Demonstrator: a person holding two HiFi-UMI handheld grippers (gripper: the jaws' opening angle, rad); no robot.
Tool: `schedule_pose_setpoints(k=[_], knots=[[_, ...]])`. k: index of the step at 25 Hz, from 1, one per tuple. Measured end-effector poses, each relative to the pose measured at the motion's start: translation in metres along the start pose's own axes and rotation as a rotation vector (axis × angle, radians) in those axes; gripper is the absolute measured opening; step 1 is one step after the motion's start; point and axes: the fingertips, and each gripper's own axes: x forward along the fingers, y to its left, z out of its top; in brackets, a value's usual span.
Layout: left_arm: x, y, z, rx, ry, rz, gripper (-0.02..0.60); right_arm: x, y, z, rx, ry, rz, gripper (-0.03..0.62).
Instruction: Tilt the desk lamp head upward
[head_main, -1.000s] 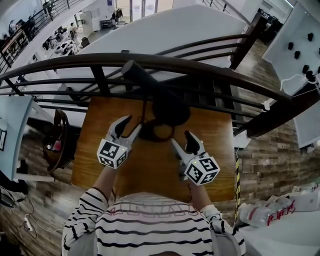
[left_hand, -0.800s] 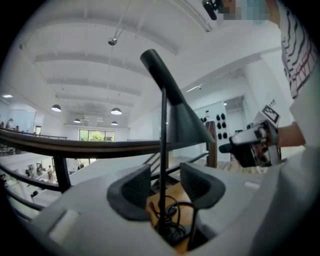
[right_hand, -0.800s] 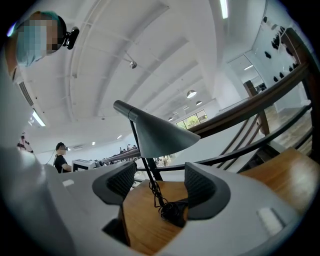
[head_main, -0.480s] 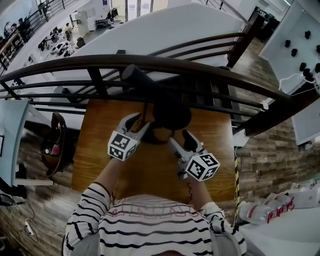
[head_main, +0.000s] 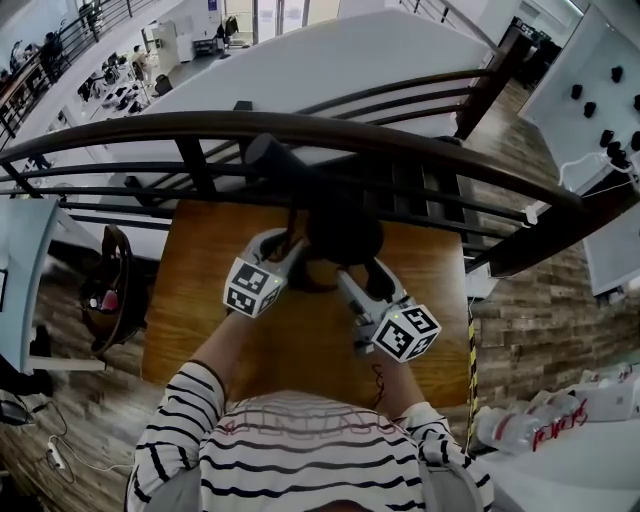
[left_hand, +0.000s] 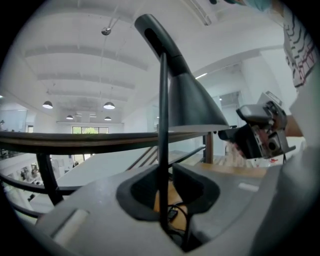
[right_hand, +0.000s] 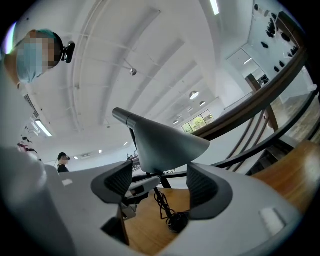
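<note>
A black desk lamp stands at the far side of the wooden table (head_main: 195, 310). Its cone head (head_main: 343, 228) points down, and its thin stem (left_hand: 162, 125) rises from a base with a coiled cord (right_hand: 169, 214). My left gripper (head_main: 283, 244) reaches around the stem. Its jaws are closing, with the stem between them against the left pad and a slim gap still on the other side. My right gripper (head_main: 362, 276) is open just below the lamp head (right_hand: 165, 142). The shade's rim hangs over the space between its pads, untouched.
A dark curved railing (head_main: 300, 125) runs right behind the table, above a drop to a lower floor. A chair (head_main: 115, 285) stands off the table's left edge. Plastic bottles (head_main: 530, 420) lie at the lower right. Bare wood lies between the grippers and the person's striped shirt.
My left gripper has moved forward and right to the lamp stem, and its jaws have narrowed around it. The right gripper has edged forward under the lamp head.
</note>
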Motion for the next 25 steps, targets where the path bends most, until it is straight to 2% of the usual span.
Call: schedule_pose_setpoints(k=[3, 11, 15, 25], knots=[[0.003, 0.003, 0.000, -0.006, -0.006, 0.017, 0.037, 0.000, -0.002, 0.001, 0.008, -0.006, 0.013, 0.325], [0.003, 0.001, 0.002, -0.036, -0.011, 0.017, 0.034, -0.004, -0.002, 0.006, 0.051, -0.007, 0.033, 0.321], [0.002, 0.001, 0.002, -0.042, -0.010, 0.024, 0.034, -0.007, -0.002, 0.011, 0.038, 0.004, 0.025, 0.319], [0.000, 0.000, 0.002, -0.041, -0.003, 0.056, 0.034, -0.033, -0.005, 0.072, -0.070, -0.096, -0.016, 0.313]])
